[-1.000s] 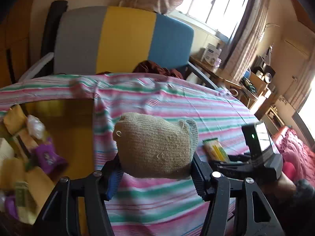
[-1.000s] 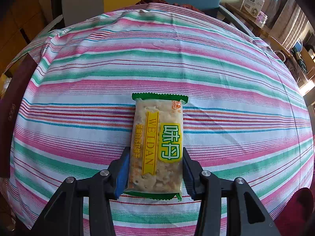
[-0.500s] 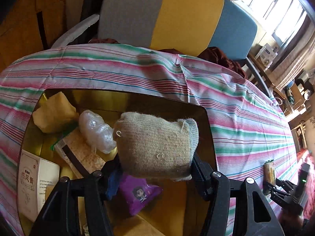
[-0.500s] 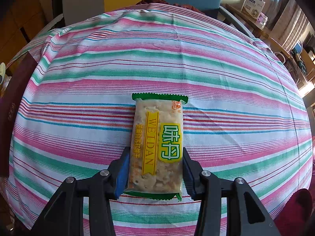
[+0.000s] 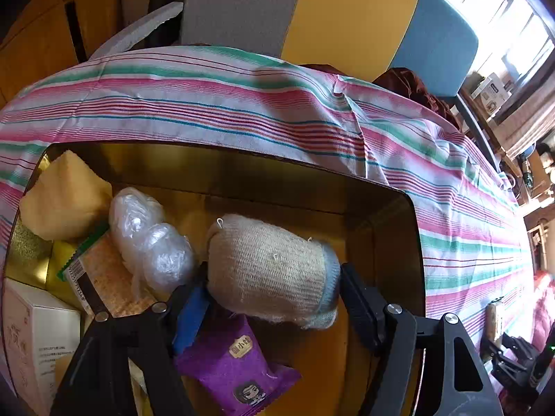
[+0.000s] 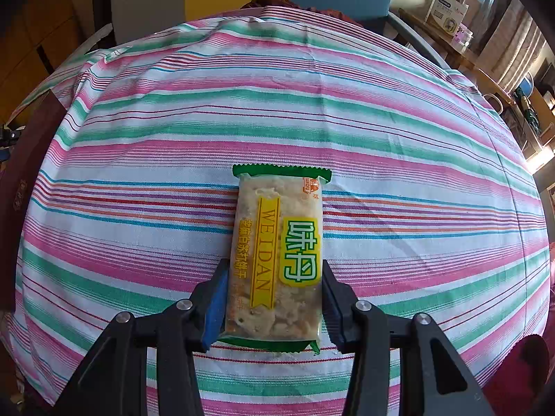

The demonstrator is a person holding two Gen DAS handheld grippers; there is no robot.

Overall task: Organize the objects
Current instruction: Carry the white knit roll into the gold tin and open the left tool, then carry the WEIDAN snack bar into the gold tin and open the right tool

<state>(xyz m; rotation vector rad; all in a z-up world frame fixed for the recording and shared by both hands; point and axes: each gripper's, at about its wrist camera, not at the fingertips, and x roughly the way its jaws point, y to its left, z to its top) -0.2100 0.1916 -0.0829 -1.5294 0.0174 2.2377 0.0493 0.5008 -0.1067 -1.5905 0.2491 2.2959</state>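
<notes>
Mostly done: box [image 5: 242,170] already holding purple snack pouch [image 5: 239,364] and plastic bags [image 5: 149,239], left hand-held gripper [image 5: 274,294] spread beside knitted sock roll [image 5: 270,267] at 12 o'clock, right hand-held gripper [image 6: 274,298] pinching WEIDAN biscuit packet [image 6: 277,253] over the table [image 6: 399,138], not yet boxed.

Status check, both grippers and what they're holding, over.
Left gripper open, rolled knit sock loose between fingers over the box. Right gripper shut on cracker packet on striped cloth. Purple snack pouch lies beneath sock.
</notes>
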